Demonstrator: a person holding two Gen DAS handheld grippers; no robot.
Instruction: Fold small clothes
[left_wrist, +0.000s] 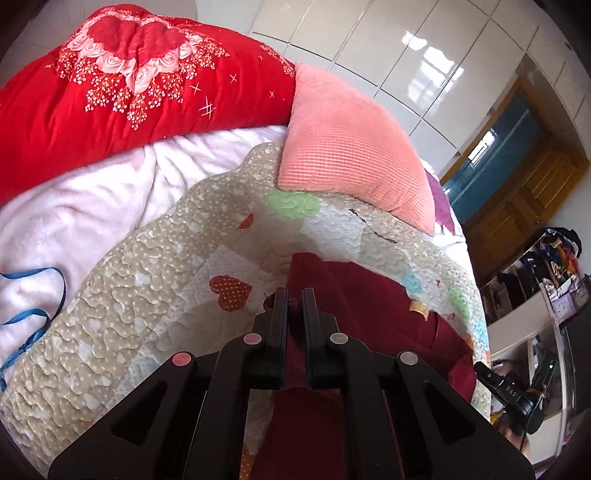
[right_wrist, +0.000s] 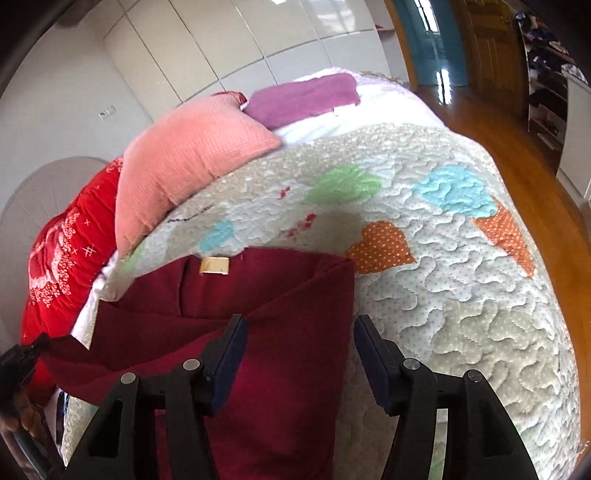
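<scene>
The dark red garment (right_wrist: 258, 295) lies spread on the quilt (right_wrist: 443, 295) that covers the bed, its pale label (right_wrist: 214, 265) facing up near the far edge, and part of it is folded over in a diagonal flap toward the left side. The left tongs (left_wrist: 294, 301) are clenched tight on a fold of that red cloth, the fabric pinched between the 2 black fingers (left_wrist: 279, 317) and running back under them toward the camera. The right tongs (right_wrist: 299, 332) stand released, jaws apart over the right edge of the garment: the left finger sits above the red cloth, the right finger above the bare quilt just beside the hem, and I cannot tell whether either pad touches the fabric. Beyond the garment a pink cushion (right_wrist: 184, 162) rests on the quilt's far corner, touching a red flowered duvet (left_wrist: 110, 92) bunched up behind it. A purple folded cloth (right_wrist: 306, 98) lies past the cushion on the pale sheet (left_wrist: 92, 203), and a blue ribbon (left_wrist: 40, 306) curls on that sheet at the left
</scene>
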